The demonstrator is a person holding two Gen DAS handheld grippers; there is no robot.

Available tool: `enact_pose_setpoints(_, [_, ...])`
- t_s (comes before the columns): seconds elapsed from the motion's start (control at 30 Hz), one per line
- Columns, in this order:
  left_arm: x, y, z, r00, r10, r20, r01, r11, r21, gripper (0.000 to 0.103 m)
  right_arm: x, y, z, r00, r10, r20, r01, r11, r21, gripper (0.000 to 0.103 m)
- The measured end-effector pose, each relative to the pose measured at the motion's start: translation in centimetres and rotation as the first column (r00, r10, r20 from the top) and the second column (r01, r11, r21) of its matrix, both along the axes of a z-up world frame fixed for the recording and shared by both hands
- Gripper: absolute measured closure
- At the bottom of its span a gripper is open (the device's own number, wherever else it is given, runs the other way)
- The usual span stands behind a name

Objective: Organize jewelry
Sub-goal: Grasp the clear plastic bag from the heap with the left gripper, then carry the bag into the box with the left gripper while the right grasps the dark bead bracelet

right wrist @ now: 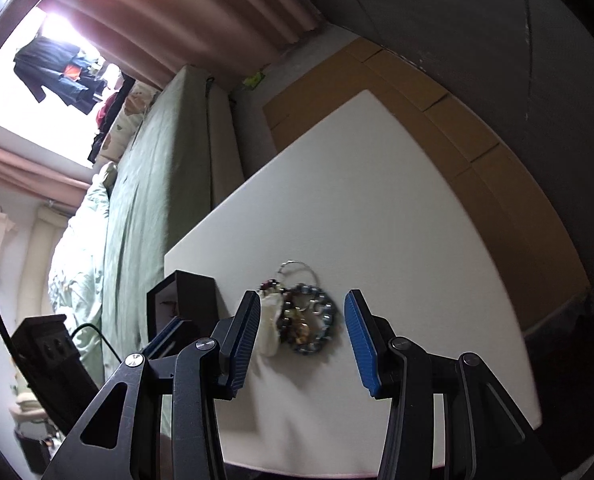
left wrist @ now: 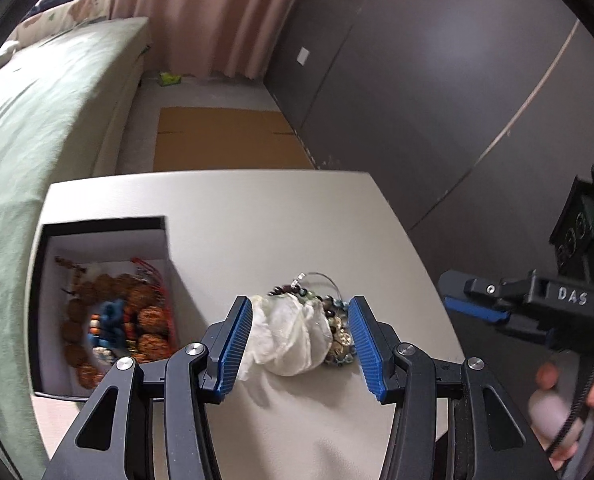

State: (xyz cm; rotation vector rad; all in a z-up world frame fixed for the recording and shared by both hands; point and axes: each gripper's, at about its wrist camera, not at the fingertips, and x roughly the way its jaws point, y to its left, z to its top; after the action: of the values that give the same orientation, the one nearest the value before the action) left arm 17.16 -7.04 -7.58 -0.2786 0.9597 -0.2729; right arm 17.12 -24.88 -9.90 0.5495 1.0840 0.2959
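White bench [left wrist: 257, 220] stands beside a bed with a green cover [left wrist: 37, 140]; pink curtain [left wrist: 217, 12] and grey wall panels behind, flattened cardboard [left wrist: 225, 140] on the floor past the bench's far edge. At the bench's left side sits a dark box with white lining [left wrist: 109, 240] holding orange-brown bead strands, some blue beads and red cord, blurred. Near the bench's middle lies a small heap: crumpled white tissue [left wrist: 289, 340] with beaded bracelets [left wrist: 337, 332] touching its right side, a thin wire loop at the far end. Left hand-held gripper [left wrist: 301, 344] is released, jaws about half open, blue pads flanking the heap without pressing it. Right hand-held gripper [right wrist: 303, 340] is likewise released and empty, jaws parted, heap lying ahead between the fingers' lines of sight, apart from them.
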Motion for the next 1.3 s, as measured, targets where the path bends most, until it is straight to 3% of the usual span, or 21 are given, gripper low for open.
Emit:
enact_pose_setpoints(0.17, [0.8, -2.5, -1.3, 0.998, -0.063, -0.025, 0.064, 0.995, 0.072, 0.052, 0.0, -1.1, -0.3, 1.000, -0.014, -0.015, 0.014, 1.000, 0.005, 0.058])
enact_pose_setpoints(0.37, [1.5, -4.3, -3.8, 0.994, -0.076, -0.074, 0.087, 0.981, 0.172, 0.066, 0.2, -1.5, -0.4, 1.000, -0.013, -0.023, 0.014, 1.000, 0.015, 0.058])
enact_pose_setpoints(0.4, [1.7, -4.4, -4.3, 0.994, -0.075, -0.084, 0.090, 0.977, 0.192, 0.068, 0.2, -1.5, -0.5, 1.000, -0.014, -0.025, 0.014, 1.000, 0.019, 0.058])
enact_pose_setpoints(0.47, [2.1, -4.3, -5.2, 0.992, -0.065, -0.104, 0.086, 0.972, 0.220, 0.088, 0.4, -1.4, -0.5, 1.000, -0.012, -0.026, 0.012, 1.000, 0.022, 0.058])
enact_pose_setpoints(0.5, [2.3, -4.1, -5.6, 0.992, -0.057, -0.115, 0.081, 0.972, 0.219, 0.096, 0.4, -1.3, -0.6, 1.000, -0.009, -0.026, 0.010, 1.000, 0.023, 0.058])
enact_pose_setpoints(0.57, [2.3, -3.4, -5.5, 0.994, -0.042, -0.102, 0.062, 0.977, 0.205, 0.101, 0.5, -0.9, -0.7, 1.000, 0.001, -0.030, 0.000, 1.000, 0.024, 0.058])
enact_pose_setpoints(0.8, [1.1, 0.0, -1.4, 1.000, 0.002, 0.021, -0.004, 0.997, 0.080, 0.101, 0.6, 1.1, -1.1, 0.998, 0.050, -0.028, -0.049, 0.999, 0.020, 0.058])
enact_pose_setpoints(0.97, [0.6, 2.5, 0.0, 0.998, 0.048, 0.045, -0.049, 0.999, 0.012, 0.101, 1.3, 3.6, -2.2, 0.994, 0.096, -0.044, -0.095, 0.995, 0.025, 0.058])
enact_pose_setpoints(1.13, [-0.1, 4.1, 0.9, 0.995, 0.071, 0.066, -0.070, 0.997, -0.018, 0.101, 2.0, 6.1, -2.7, 0.992, 0.128, -0.022, -0.128, 0.991, -0.036, 0.058])
enact_pose_setpoints(1.3, [-0.3, 5.4, 1.6, 0.993, 0.091, 0.078, -0.089, 0.995, -0.040, 0.101, 2.8, 8.3, -3.3, 0.987, 0.158, -0.017, -0.158, 0.983, -0.096, 0.070])
